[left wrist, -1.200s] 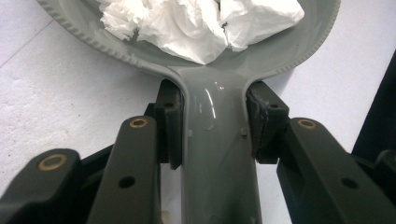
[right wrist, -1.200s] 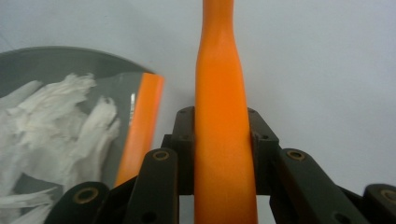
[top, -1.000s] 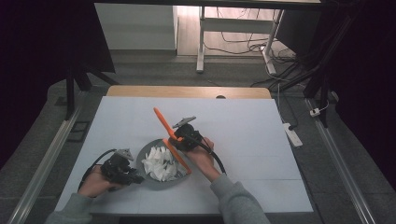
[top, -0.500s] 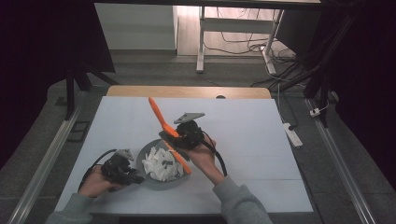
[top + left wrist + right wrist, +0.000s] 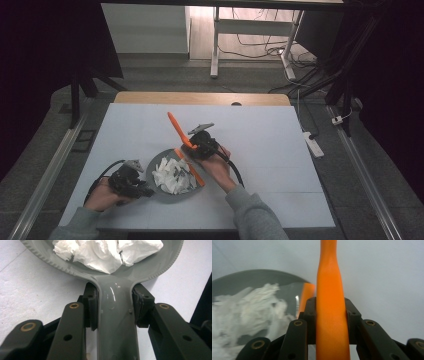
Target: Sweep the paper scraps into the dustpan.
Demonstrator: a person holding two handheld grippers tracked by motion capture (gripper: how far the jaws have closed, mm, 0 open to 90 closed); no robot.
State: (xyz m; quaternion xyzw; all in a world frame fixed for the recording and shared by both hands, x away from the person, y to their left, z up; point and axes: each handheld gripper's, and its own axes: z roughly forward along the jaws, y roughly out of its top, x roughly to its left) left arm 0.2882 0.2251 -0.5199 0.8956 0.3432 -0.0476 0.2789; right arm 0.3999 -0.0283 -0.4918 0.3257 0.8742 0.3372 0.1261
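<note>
A grey dustpan (image 5: pixel 161 158) lies on the white table at front left, heaped with crumpled white paper (image 5: pixel 172 176). My left gripper (image 5: pixel 134 183) is shut on the dustpan's handle (image 5: pixel 116 325), its pads pressing both sides, and the paper (image 5: pixel 105 252) lies just past them. My right gripper (image 5: pixel 200 143) is shut on the orange brush's handle (image 5: pixel 176 126), which tilts up toward the far left. The brush's orange head (image 5: pixel 191 169) lies along the pan's right edge. In the right gripper view the handle (image 5: pixel 329 277) rises between the jaws, with the pan (image 5: pixel 254 277) and paper (image 5: pixel 244 307) at left.
The white table top (image 5: pixel 260 150) stretches wide to the right and behind the pan. A wooden strip (image 5: pixel 200 97) edges the far side. A white power strip (image 5: pixel 312 145) lies on the floor to the right, and metal rails (image 5: pixel 55 165) flank the table.
The right gripper swung the orange brush's handle a little toward the far left and back. The left gripper and the dustpan stayed where they were.
</note>
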